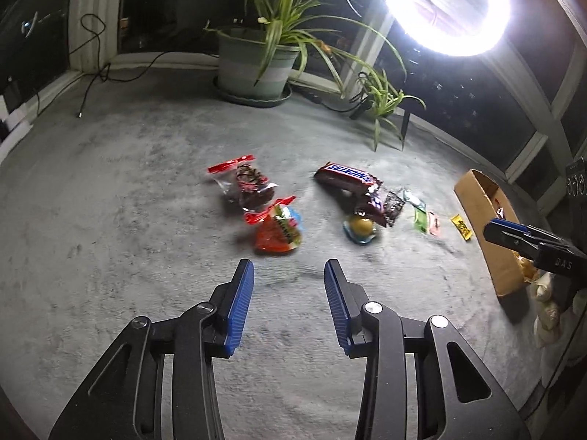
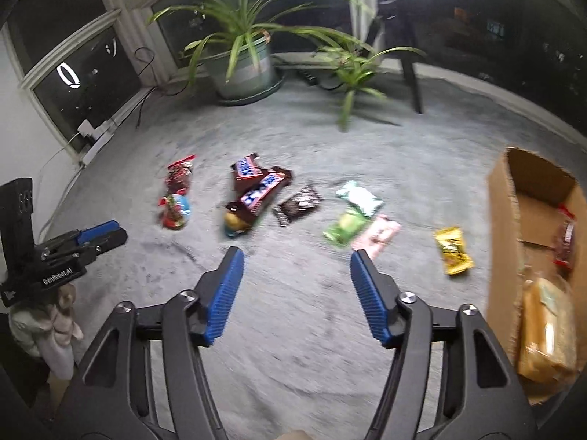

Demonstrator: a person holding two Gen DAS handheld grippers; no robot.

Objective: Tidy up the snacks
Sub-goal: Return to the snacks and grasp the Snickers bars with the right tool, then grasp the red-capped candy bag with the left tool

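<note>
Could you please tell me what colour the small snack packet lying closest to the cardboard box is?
Yellow packet; clearest in the right wrist view.

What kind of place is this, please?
Probably a room in a home, at night: grey carpet on the floor, a potted plant before dark windows, and a ring light overhead.

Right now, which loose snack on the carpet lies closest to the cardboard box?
The small yellow packet. It lies alone between the cardboard box and the pink packet; every other wrapper sits farther left.
</note>
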